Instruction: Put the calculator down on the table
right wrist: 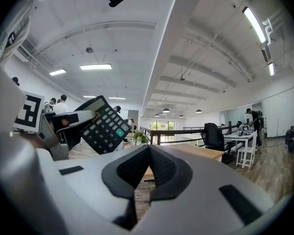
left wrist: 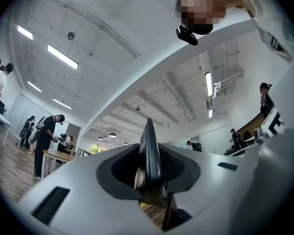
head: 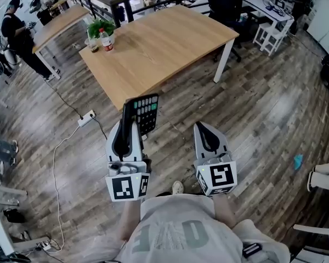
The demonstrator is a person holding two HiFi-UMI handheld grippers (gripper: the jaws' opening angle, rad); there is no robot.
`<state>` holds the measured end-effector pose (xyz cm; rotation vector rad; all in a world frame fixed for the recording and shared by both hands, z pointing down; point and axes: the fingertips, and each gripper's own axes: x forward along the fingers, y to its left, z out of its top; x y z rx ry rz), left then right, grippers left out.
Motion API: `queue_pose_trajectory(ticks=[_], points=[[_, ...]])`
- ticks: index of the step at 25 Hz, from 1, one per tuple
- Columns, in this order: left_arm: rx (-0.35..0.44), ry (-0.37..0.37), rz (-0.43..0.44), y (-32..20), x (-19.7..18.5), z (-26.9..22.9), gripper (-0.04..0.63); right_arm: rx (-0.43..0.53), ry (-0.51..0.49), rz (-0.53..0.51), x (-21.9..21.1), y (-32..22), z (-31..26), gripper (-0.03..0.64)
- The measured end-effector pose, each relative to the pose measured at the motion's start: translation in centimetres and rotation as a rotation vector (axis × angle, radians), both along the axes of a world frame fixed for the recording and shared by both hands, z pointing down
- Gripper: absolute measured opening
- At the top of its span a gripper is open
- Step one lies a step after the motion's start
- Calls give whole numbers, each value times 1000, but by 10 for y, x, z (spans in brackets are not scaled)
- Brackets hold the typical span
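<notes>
The white left gripper (head: 129,126) tilts slightly upward, its jaws clamped on the edge of a black calculator (head: 145,113). The white right gripper (head: 202,129) is level beside it, jaws together with nothing between.

Light wooden rectangular table (head: 164,37), white legs, on dark plank floor (head: 263,108). On table: leafy green potted plant (head: 100,26); red-labelled plastic bottle (head: 106,41) just beside plant.

White digits stand on the dark keys of the calculator (right wrist: 104,125) you hold; in the right gripper view they are small, with a 7, 4, 1 column just legible. Your shirt (head: 175,232) carries large pale letters, too distorted to read. The bottle (head: 105,40) on the tabletop (head: 164,43) has a red label, unreadable.
</notes>
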<state>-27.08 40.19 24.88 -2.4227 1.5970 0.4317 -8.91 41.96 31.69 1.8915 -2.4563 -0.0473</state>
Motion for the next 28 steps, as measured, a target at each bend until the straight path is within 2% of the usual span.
queue_pose_trajectory(ticks=[9, 20, 28], points=[[-27, -1, -28, -29, 9, 5, 101, -93, -30, -12, 22, -19, 36, 18], [-9, 30, 27, -97, 39, 6, 98, -77, -42, 56, 61, -77, 42, 20], [-13, 33, 57, -168, 70, 7, 97, -81, -24, 66, 87, -151, 39, 20]])
